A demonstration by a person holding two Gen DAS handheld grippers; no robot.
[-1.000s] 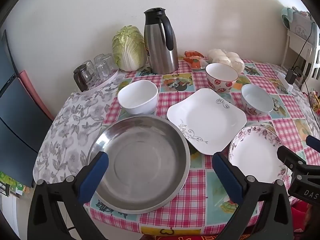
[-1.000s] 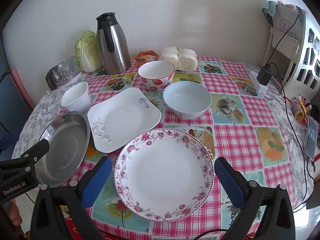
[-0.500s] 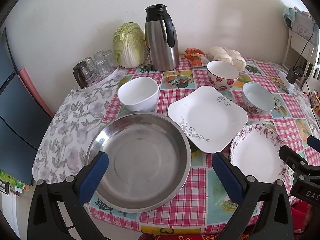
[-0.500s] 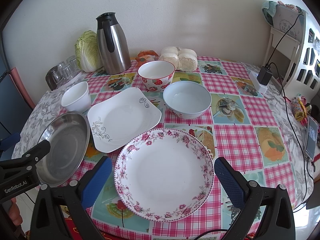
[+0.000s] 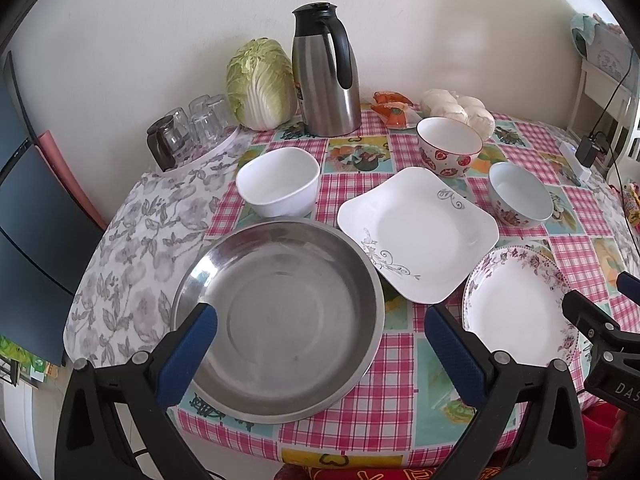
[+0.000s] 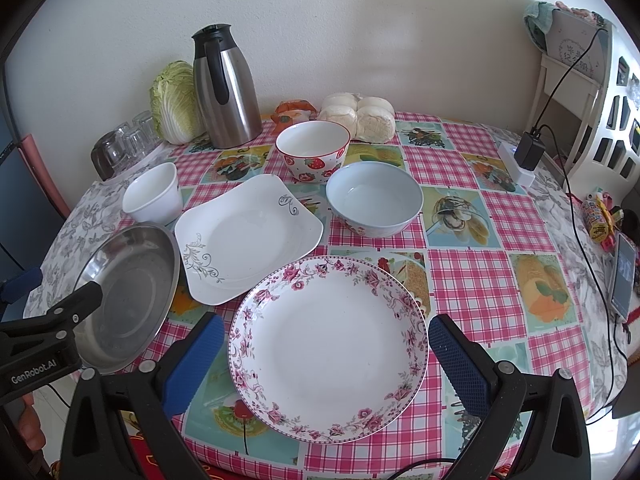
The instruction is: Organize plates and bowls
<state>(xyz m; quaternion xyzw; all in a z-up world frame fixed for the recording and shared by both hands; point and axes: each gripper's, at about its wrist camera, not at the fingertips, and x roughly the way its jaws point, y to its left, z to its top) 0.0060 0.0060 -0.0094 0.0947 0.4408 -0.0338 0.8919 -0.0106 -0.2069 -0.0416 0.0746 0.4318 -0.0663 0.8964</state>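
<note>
While the steel basin [image 5: 280,316] sits at the table's [image 6: 480,280] near left edge, the left hand-held gripper [image 5: 320,352] hangs above it, fingers apart and empty. Beside it lies a square white plate [image 6: 244,240], then the flowered plate [image 6: 328,348] under the right hand-held gripper [image 6: 320,360], likewise spread wide. Three bowls stand farther back.

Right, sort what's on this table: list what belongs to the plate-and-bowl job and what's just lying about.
For the job: steel basin, square white plate, floral plate, white bowl, strawberry bowl, pale blue bowl.

Lying about: thermos jug, cabbage, drinking glasses, steamed buns, phone.
</note>
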